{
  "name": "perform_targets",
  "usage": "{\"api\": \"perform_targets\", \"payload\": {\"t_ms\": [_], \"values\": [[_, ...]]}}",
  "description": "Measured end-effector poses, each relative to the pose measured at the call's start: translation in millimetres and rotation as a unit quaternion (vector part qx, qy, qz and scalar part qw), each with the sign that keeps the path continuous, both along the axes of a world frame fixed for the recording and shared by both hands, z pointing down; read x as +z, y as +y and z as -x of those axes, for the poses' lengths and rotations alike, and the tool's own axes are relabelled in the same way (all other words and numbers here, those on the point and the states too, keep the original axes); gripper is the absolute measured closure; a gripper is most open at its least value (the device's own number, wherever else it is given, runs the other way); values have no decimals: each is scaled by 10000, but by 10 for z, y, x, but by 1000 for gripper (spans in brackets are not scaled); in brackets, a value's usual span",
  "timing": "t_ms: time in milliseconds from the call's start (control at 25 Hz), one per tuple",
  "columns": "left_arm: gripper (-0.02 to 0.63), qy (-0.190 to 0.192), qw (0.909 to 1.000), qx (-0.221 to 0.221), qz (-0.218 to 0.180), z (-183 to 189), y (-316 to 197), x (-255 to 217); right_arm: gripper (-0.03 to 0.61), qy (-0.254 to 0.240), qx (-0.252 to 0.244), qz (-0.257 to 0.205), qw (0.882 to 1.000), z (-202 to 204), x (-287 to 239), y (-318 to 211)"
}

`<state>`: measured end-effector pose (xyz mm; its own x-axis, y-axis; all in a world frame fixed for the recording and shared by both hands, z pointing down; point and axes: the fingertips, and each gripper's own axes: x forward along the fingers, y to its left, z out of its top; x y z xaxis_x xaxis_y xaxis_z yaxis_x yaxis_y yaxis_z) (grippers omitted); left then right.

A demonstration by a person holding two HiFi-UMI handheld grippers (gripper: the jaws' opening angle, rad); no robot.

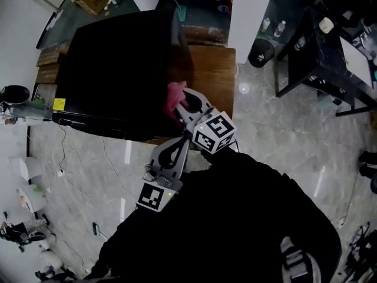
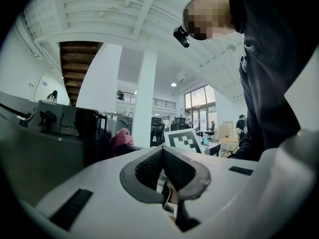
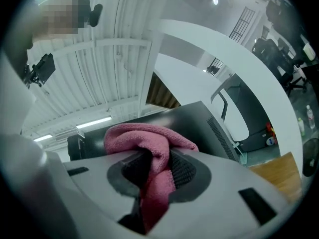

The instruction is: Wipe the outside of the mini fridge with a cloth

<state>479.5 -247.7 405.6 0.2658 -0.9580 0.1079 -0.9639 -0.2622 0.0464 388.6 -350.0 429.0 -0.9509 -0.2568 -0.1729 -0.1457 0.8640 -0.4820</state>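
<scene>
As I look steeply down, the pale grey marbled floor (image 1: 283,128) fills most of what lies beneath me, and on it stands the glossy black box-shaped mini fridge (image 1: 118,69), resting on a low brown wooden stand (image 1: 215,75) whose top shows bare along the fridge's right side. My right gripper (image 1: 184,102) reaches up to that right-hand edge of the fridge, near its front corner, and its jaws are clamped on the pink terry cloth (image 1: 174,99). Seen from the right gripper view, the cloth (image 3: 149,143) is pinched between the two dark ribbed pads, one fold bunched up over the tips and another hanging down through the gap of the gripper (image 3: 157,166), with the dark fridge wall (image 3: 199,123) directly behind the bunched part; I cannot tell whether the cloth actually touches the wall. My left gripper (image 1: 178,144) hangs lower and nearer my body, just beside the right one and off the fridge's front edge. From the left gripper view its jaws (image 2: 163,171) are pressed together with nothing between them, and beyond them the pink cloth (image 2: 121,138) shows against the fridge (image 2: 84,128).
</scene>
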Motion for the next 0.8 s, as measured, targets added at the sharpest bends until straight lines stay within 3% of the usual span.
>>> {"api": "perform_targets", "payload": {"t_ms": [440,800], "values": [[609,55,9984,-566,53,9,-538,63,495,368,27,-387,9986,203,134,-768],[609,95,9974,-716,5,28,-866,105,497,760,443,-564,9945,448,220,-1652]]}}
